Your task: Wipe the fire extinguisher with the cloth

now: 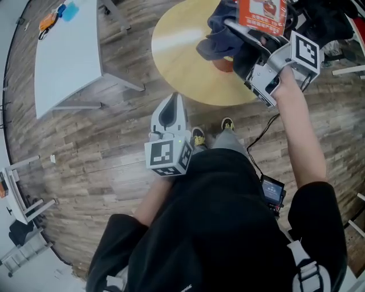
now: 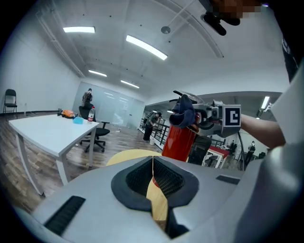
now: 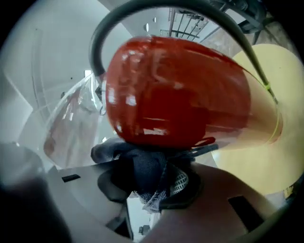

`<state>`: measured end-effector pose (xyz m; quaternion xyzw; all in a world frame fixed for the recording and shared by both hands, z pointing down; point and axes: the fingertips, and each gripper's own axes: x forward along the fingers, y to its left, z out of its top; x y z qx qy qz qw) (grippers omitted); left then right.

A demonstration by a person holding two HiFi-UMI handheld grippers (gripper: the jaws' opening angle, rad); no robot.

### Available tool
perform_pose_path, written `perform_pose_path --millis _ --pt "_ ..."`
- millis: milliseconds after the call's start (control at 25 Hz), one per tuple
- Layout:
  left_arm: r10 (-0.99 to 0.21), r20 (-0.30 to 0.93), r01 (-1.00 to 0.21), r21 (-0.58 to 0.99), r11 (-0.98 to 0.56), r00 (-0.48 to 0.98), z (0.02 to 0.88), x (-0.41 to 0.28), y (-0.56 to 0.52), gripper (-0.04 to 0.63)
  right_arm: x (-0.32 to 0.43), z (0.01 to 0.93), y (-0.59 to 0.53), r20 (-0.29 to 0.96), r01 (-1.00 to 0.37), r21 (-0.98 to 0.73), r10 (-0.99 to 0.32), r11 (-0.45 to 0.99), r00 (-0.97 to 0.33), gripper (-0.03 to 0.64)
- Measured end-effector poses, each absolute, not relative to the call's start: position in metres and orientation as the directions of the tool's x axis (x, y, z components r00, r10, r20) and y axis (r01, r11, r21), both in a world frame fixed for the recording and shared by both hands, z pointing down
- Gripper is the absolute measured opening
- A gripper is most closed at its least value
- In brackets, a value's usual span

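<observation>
No legible text or numbers; only blurred white print on the label (image 1: 262, 12) of the fire extinguisher (image 2: 179, 137)

The fire extinguisher (image 3: 175, 90) stands on the round worktop (image 1: 182, 51), toward its right edge. The cloth (image 3: 147, 171) sits between the jaws of the right hand-held gripper (image 3: 152, 182) and lies against the extinguisher's side. The left hand-held gripper (image 2: 153, 171) hangs over the floor (image 1: 102, 154), just off the worktop's near edge. A second worktop (image 1: 65, 57) stands well apart to the left, with small items (image 1: 57, 14) at its far corner.
</observation>
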<state>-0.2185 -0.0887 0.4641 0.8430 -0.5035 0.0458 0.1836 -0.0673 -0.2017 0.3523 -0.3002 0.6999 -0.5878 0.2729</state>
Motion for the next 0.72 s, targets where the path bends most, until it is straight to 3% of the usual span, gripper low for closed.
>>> perform_pose_path --millis 160,400,560,720 --pt "-0.838 0.278 -0.877 0.254 -0.407 0.469 0.464 -0.231 -0.08 0.023 -0.076 0.416 -0.222 0.018 -0.042 -0.999 -0.82 0.008 -0.573 0.135" --pt "-0.847 0.345 -0.913 0.212 -0.35 0.405 0.475 -0.264 -0.068 0.023 -0.067 0.595 -0.21 0.309 -0.075 -0.947 -0.823 -0.313 -0.477 0.135" --pt "-0.848 0.369 -0.924 0.187 -0.334 0.381 0.482 -0.272 -0.065 0.023 -0.038 0.678 -0.175 0.506 -0.259 -0.862 -0.725 -0.435 -0.467 0.135" --pt "-0.849 0.355 -0.92 0.186 -0.345 0.391 0.48 -0.262 -0.068 0.023 0.022 0.695 -0.155 0.652 -0.602 -0.713 -0.656 -0.36 -0.38 0.135"
